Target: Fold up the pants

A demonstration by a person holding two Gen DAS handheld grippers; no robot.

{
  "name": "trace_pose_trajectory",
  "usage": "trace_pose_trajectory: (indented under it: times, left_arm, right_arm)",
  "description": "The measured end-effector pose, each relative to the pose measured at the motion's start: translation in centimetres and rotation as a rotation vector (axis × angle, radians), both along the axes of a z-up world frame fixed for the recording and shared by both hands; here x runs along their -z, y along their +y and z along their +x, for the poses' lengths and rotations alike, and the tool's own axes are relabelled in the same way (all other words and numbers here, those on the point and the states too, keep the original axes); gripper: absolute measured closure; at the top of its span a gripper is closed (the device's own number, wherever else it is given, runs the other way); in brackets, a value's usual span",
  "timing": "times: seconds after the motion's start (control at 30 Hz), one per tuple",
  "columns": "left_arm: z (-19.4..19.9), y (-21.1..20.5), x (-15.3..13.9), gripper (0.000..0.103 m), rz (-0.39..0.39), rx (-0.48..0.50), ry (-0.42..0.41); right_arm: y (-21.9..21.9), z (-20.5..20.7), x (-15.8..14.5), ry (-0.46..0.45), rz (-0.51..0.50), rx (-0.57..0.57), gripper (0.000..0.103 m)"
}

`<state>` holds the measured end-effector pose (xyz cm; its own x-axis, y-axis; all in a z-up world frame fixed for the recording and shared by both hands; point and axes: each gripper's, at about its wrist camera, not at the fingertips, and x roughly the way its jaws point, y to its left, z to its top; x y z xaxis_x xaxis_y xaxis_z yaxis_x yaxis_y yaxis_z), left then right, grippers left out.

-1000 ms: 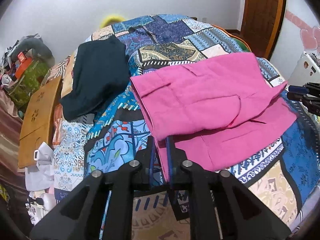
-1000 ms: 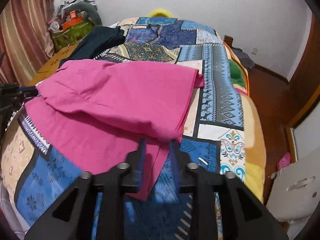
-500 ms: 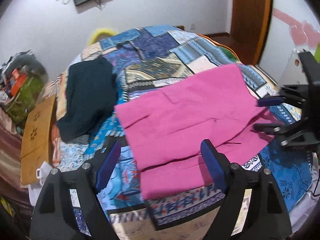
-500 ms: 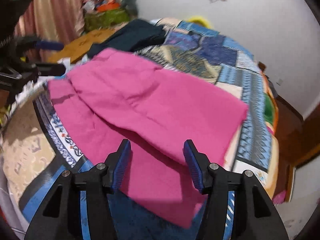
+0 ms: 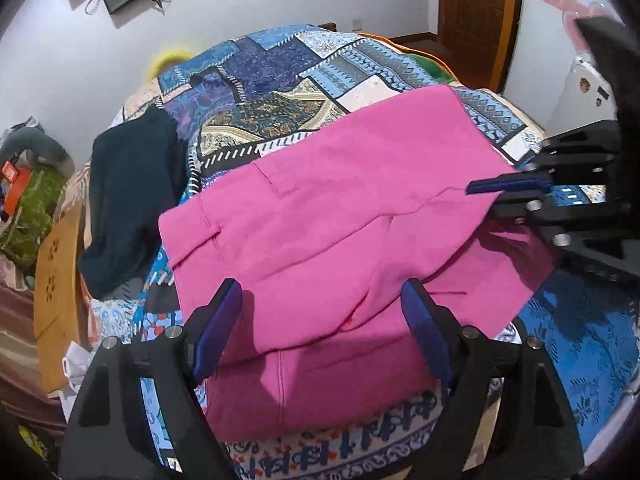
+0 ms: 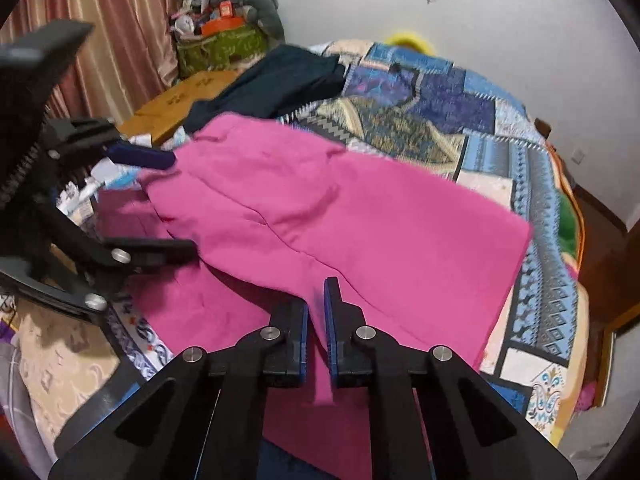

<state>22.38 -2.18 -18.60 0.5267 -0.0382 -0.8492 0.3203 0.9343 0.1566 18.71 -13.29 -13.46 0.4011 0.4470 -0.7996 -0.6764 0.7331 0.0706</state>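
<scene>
The pink pants (image 5: 340,232) lie folded over on the patchwork bedspread (image 5: 280,76), the upper layer resting on the lower. My left gripper (image 5: 324,320) is open, its jaws wide apart just above the near edge of the pants, holding nothing. It shows at the left of the right wrist view (image 6: 160,204). My right gripper (image 6: 316,320) has its jaws nearly together over the near edge of the pants (image 6: 360,232); a thin strip of pink shows between them. It shows at the right of the left wrist view (image 5: 500,196).
A dark navy garment (image 5: 128,196) lies on the bed's far left. A wooden board (image 5: 56,280) and a cluttered green bag (image 6: 224,44) stand beside the bed. A wooden door (image 5: 476,8) and a white appliance (image 5: 580,96) are to the right.
Both grippers let go of the pants' edge and the folded layer settled on the bed. Then the left stayed wide open, and the right closed to a narrow gap.
</scene>
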Motion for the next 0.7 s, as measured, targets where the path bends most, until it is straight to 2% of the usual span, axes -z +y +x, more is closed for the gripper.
trace_pose_trajectory:
  times: [0.03,0.1,0.27,0.33,0.37,0.4,0.47,0.57,0.7]
  left_arm:
    - [0.1,-0.1,0.1,0.023,-0.003,0.004,0.005]
    - [0.0,-0.4,0.1,0.033,0.0,0.017,0.005]
    - [-0.8,-1.5,-0.1,0.035,0.024,0.059,-0.021]
    - [-0.8,-1.7,-0.2,0.05,0.05,0.049,-0.042]
    - [-0.8,-1.6,-0.2,0.067,0.061,0.039,-0.046]
    - [-0.6,-1.4,-0.3,0.08,0.06,0.033,-0.042]
    - [-0.5,-0.9,-0.7,0.087,0.04,0.023,-0.05]
    - [-1.2,-0.7,-1.9,0.09,0.024,0.03,-0.083]
    - [-2.2,-0.8,-2.7,0.09,-0.003,0.053,-0.085]
  right_arm:
    - [-0.1,-0.1,-0.4,-0.01,0.011,0.006,0.097]
    - [-0.3,0.0,-1.2,-0.023,0.028,0.016,0.098]
    - [-0.7,0.5,-2.3,-0.021,0.066,0.048,0.098]
    - [-0.7,0.4,-2.5,-0.027,0.074,0.042,0.098]
    - [-0.8,0.2,-2.5,-0.028,0.075,0.039,0.098]
    - [-0.8,0.0,-2.6,-0.029,0.077,0.036,0.098]
    - [-0.9,-0.5,-2.5,-0.024,0.079,0.033,0.098]
    - [-1.1,-1.3,-2.4,-0.025,0.08,0.029,0.098]
    - [-1.5,-2.4,-2.4,-0.026,0.077,0.03,0.098]
